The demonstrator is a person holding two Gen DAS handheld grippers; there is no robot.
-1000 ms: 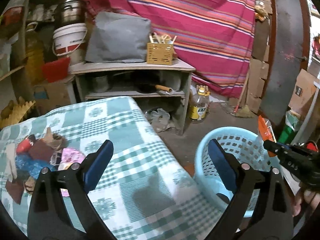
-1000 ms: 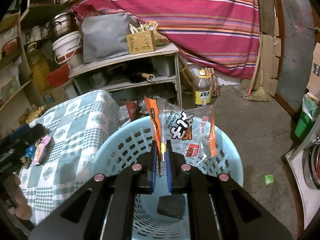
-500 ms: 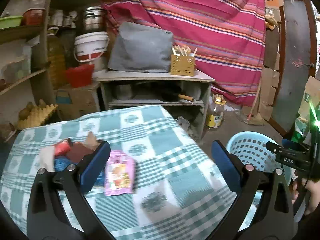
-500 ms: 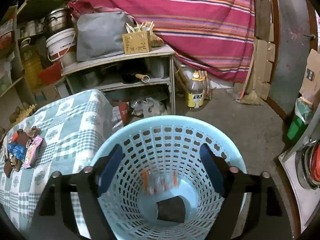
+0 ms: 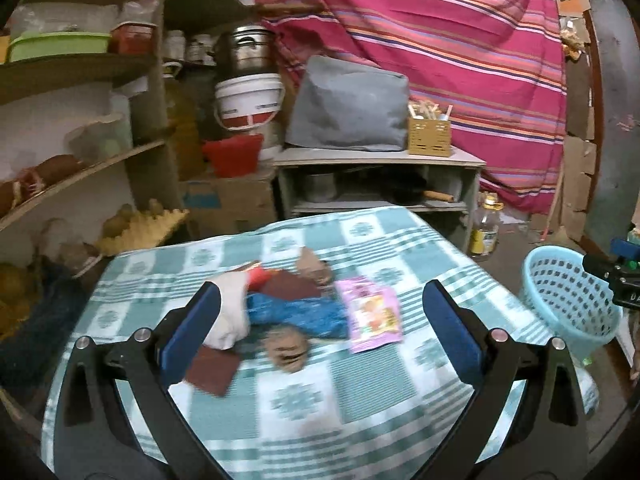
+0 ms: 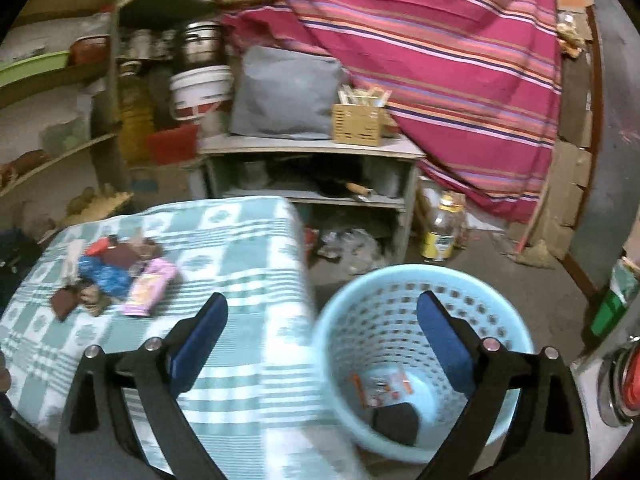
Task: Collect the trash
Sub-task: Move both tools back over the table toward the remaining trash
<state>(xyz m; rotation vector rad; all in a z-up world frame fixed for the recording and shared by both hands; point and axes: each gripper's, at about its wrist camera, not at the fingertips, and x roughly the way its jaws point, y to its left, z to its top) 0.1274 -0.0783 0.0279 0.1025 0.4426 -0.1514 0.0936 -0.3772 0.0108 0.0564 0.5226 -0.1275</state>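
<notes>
A pile of trash lies on the green checked table (image 5: pixel 360 400): a pink wrapper (image 5: pixel 372 314), a blue wrapper (image 5: pixel 296 314), a white scrap (image 5: pixel 232 312), brown pieces (image 5: pixel 212 368) and a crumpled brown lump (image 5: pixel 288 348). My left gripper (image 5: pixel 320 336) is open and empty, just above and in front of the pile. My right gripper (image 6: pixel 324 336) is open and empty over the gap between the table (image 6: pixel 240 360) and the light blue basket (image 6: pixel 400 312). The basket holds an orange-and-clear snack bag (image 6: pixel 380 386) and a dark item (image 6: pixel 394 424). The pile also shows in the right wrist view (image 6: pixel 116 276).
A grey shelf unit (image 5: pixel 380 184) with a grey cushion and a wooden box stands behind the table. Wooden shelves with pots and a white bucket (image 5: pixel 248 100) are at the left. A bottle (image 6: pixel 442 232) stands on the floor. A striped pink cloth hangs behind.
My right gripper opened and dropped the snack bag into the basket, then swung left toward the table. My left gripper moved left from the table edge to over the trash pile.
</notes>
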